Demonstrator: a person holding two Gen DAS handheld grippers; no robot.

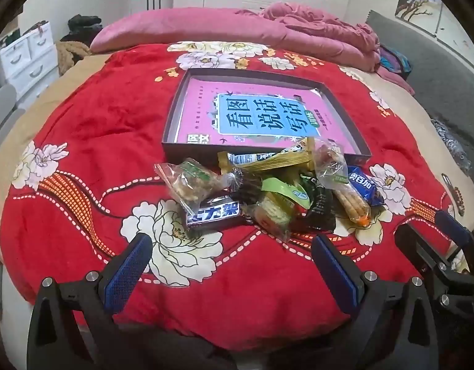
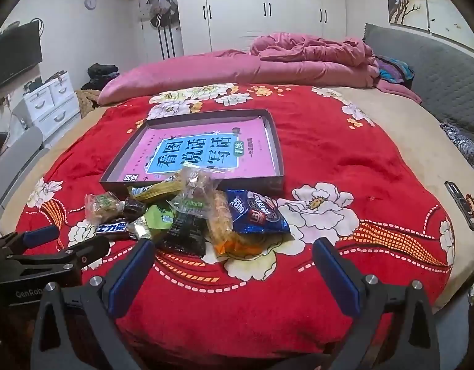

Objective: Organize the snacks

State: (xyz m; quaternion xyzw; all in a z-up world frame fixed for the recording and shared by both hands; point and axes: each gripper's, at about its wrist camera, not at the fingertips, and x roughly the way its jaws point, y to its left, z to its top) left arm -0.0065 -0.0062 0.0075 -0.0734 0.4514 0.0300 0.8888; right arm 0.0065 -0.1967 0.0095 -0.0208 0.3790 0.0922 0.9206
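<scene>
A pile of wrapped snacks [image 1: 267, 191] lies on the red flowered blanket, just in front of a shallow dark box [image 1: 172, 117] lined with a pink book. The pile holds a Snickers bar [image 1: 214, 211], a blue Oreo pack [image 1: 365, 186], a yellow wafer pack [image 1: 267, 158] and clear bags. In the right wrist view the pile [image 2: 187, 212] and the box [image 2: 275, 141] sit ahead left. My left gripper [image 1: 232, 246] is open and empty, short of the pile. My right gripper [image 2: 234, 252] is open and empty, to the pile's right.
Pink bedding [image 1: 267, 27] is heaped at the far end of the bed. A grey headboard [image 2: 437, 83] runs along the right. A dark remote and bead string [image 2: 462, 203] lie at the blanket's right edge. White drawers [image 2: 52, 104] stand on the left.
</scene>
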